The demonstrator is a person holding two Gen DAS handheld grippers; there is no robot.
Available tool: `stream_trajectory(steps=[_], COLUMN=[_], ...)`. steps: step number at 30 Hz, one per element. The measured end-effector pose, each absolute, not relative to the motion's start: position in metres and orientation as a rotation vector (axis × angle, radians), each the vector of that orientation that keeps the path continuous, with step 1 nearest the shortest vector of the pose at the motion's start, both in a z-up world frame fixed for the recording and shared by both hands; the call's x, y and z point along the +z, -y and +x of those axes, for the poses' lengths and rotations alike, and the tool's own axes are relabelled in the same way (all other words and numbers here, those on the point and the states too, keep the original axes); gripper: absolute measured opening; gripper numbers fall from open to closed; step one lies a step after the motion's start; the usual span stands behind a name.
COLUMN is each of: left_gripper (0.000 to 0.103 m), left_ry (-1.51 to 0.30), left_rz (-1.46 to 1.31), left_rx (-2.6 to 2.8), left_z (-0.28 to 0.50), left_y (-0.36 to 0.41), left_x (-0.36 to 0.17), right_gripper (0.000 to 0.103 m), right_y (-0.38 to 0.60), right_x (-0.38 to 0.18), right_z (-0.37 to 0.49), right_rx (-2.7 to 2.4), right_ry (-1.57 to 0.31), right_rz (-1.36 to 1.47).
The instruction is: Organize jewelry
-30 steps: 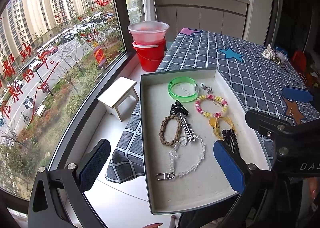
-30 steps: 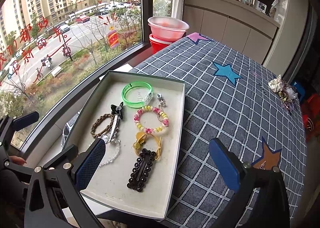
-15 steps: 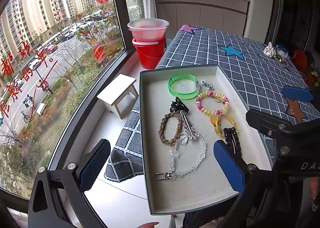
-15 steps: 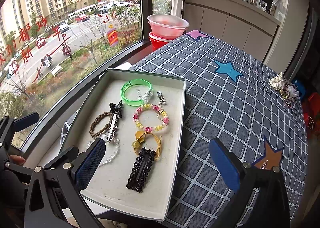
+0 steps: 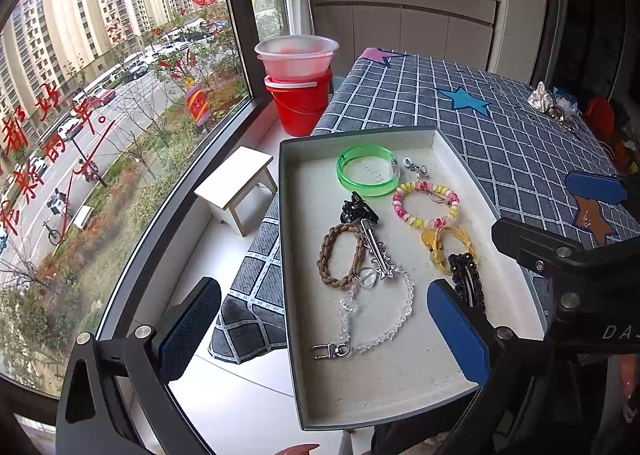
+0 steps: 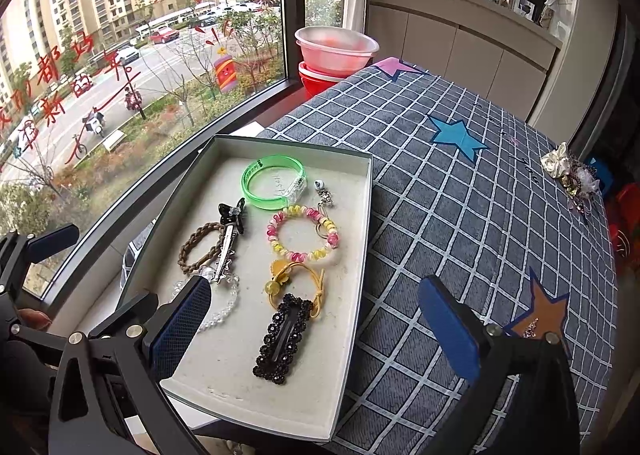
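Observation:
A shallow grey tray [image 5: 400,383] [image 6: 362,255] sits at the near left corner of the checked tablecloth. In it lie a green bangle [image 5: 368,171] [image 6: 274,183], a pink-and-yellow bead bracelet [image 5: 426,204] [image 6: 302,233], a brown braided band [image 5: 342,255] [image 6: 200,245], a silver clip with a black bow [image 5: 370,233], a clear bead strand [image 5: 376,315], a yellow hair tie [image 6: 296,281] and a black beaded barrette [image 6: 284,339]. My left gripper [image 5: 324,331] and right gripper [image 6: 316,331] hover open and empty above the tray's near end.
A pile of more jewelry [image 6: 568,171] [image 5: 552,105] lies at the table's far right. A red bucket with a pink basin [image 5: 298,87] and a small white stool [image 5: 240,187] stand on the window ledge to the left. The tray's near end overhangs the table edge.
Both grippers have drifted slightly; the tray and its contents have not been touched. Both stay open.

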State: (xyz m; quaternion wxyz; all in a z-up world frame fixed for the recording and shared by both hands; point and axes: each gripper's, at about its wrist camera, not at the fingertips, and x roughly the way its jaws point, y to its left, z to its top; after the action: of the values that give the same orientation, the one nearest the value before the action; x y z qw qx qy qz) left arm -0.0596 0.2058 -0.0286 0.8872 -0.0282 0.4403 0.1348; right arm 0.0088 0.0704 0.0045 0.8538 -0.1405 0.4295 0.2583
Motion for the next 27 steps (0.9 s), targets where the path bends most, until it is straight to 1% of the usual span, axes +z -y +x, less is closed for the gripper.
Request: stream_trajectory(steps=[27], left_gripper=[0.103], left_ry=[-0.917], left_rz=[-0.045], left_rx=[0.266], left_z=[-0.0561], left_y=[-0.2021], left_x=[-0.0334], right_gripper=[0.103], right_y=[-0.0706], right_x=[0.0008], right_z=[0.008], right_rx=[0.55], right_ry=[-0.913], right_rz=[-0.291])
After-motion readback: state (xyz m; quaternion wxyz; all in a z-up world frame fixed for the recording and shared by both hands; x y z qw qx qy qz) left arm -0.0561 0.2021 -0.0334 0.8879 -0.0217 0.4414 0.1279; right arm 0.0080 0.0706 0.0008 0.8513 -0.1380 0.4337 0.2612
